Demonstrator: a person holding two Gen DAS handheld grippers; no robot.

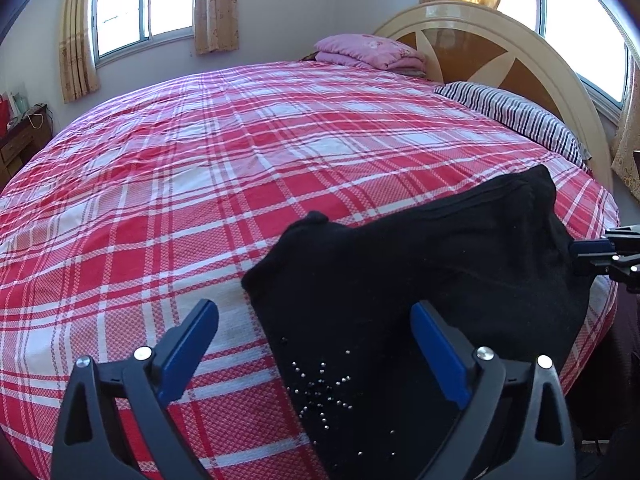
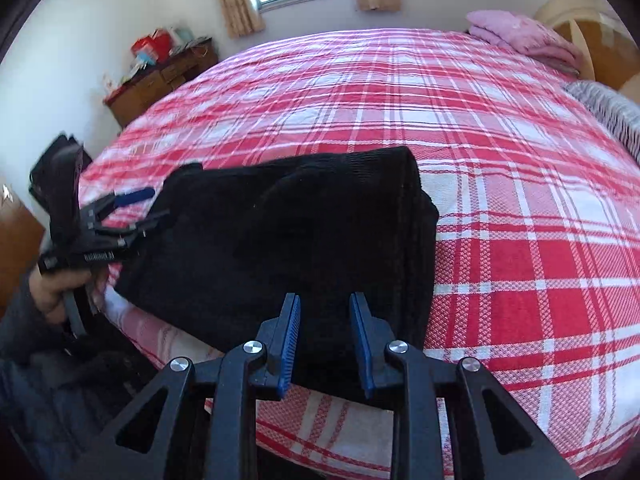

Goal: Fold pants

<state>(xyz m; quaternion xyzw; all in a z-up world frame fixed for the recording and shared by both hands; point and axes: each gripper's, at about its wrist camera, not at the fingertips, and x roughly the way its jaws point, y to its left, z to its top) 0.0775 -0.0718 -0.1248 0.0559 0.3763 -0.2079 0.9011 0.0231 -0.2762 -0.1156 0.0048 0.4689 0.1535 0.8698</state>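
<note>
Our left hand-held gripper gapes wide over the black pants, gripping nothing. Our right hand-held gripper stands half open, pants seemingly between its pads, folded on the plaid bed.

Black pants (silver studs); red-white plaid bedsheet; striped pillow.
</note>
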